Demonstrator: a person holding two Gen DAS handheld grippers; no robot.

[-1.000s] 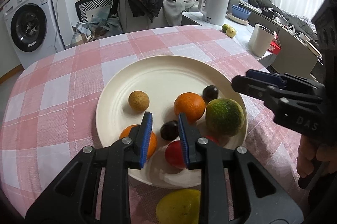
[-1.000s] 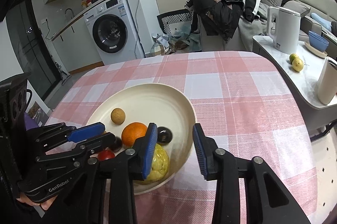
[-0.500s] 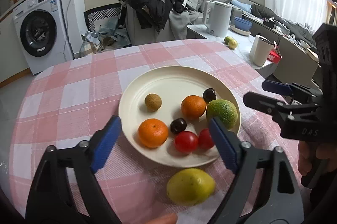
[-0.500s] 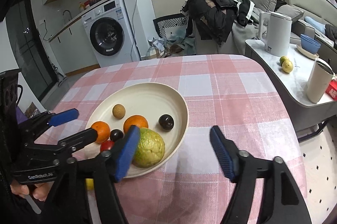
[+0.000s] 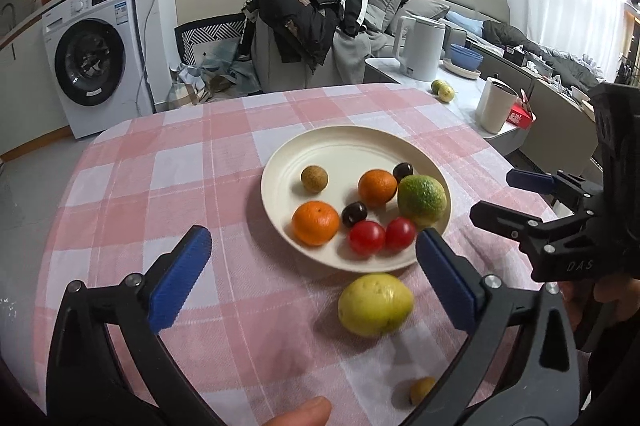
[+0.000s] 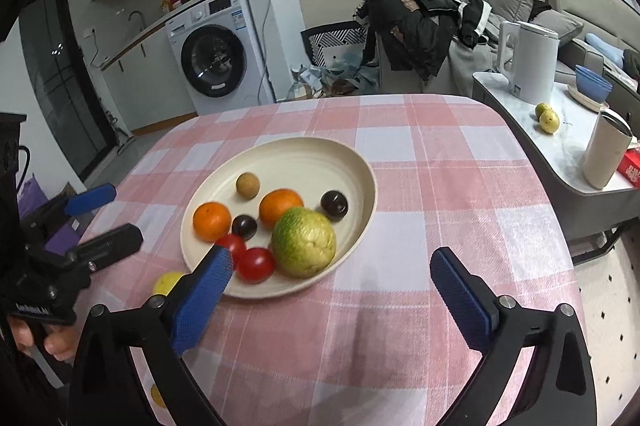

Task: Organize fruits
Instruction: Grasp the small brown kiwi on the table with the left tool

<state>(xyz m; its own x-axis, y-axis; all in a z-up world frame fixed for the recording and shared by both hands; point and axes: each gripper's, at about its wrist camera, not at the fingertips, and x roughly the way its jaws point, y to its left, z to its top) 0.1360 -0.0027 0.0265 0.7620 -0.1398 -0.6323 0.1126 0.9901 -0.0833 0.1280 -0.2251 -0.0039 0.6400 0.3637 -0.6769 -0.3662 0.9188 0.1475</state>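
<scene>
Surface [image 5: 168, 161] is covered by a pink-and-white checked cloth; cream plate [image 5: 344, 149] is set on it. On the plate are seen: green-yellow citrus [image 5: 422, 195] at the rim nearest the right tongs, two oranges [image 5: 316, 222], two red tomatoes [image 5: 366, 237], two dark plums [image 5: 354, 214], one small brown fruit [image 5: 314, 178]. Off the plate, yellow lemon [image 5: 375, 304] lies on the cloth just beside the near rim, and a small yellow fruit [image 5: 422, 390] lies nearer the camera, partly hidden by a tong arm. Left tongs [image 5: 316, 278] are spread wide, jaws just opened, nothing pinched; the lemon sits loose between them, untouched. Right tongs [image 6: 332, 290] are likewise spread, jaws just opened, empty, with the plate's near edge and bare cloth between them. Step judged: a release is finished and the next pick is being lined up. Most fruit is already gathered; two pieces remain outside. Next move likely calls for the left tongs to be lowered around the lemon and closed gently, since it is round and may roll, then carried to a free patch at the plate's far side.
</scene>
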